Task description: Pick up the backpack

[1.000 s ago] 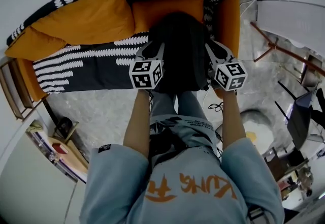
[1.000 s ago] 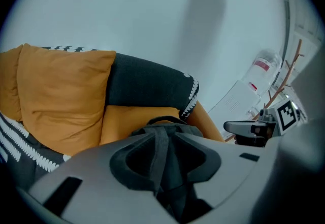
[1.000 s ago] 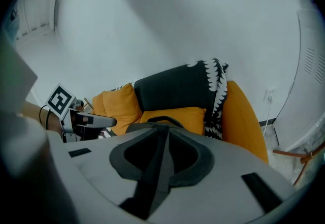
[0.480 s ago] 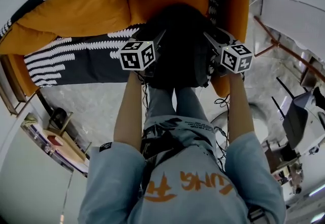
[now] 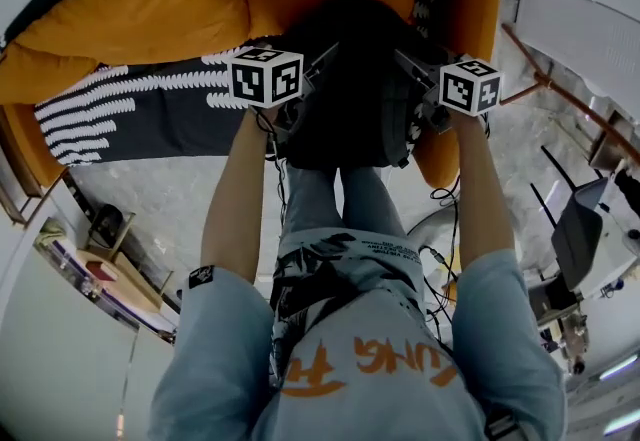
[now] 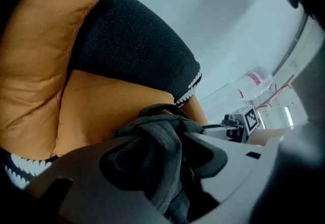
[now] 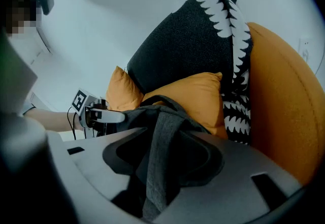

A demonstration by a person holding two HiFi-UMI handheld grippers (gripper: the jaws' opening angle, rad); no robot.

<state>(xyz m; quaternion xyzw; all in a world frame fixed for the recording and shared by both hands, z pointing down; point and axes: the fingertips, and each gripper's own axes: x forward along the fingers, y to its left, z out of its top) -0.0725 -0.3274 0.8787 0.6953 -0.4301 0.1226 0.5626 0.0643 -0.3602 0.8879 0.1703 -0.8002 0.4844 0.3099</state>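
Straddling 1 strap (image 6: 163, 167) each to lift the backpack (image 5: 350, 89) evenly, the left gripper (image 5: 312, 79) and right gripper (image 5: 410, 89) have just been opening their jaws, which stand wide and loose around the straps, clamping nothing.

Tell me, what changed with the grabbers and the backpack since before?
The left gripper and right gripper moved further toward the sofa back, and their jaws have just been opening, letting go: a backpack strap now lies loose between each pair. The sofa and cushions stayed put.

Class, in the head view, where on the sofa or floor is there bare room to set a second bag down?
Free: the patterned throw on the seat, orange cushion behind it, backpack at its right. Crowded: floor right of the person's legs, with cables.
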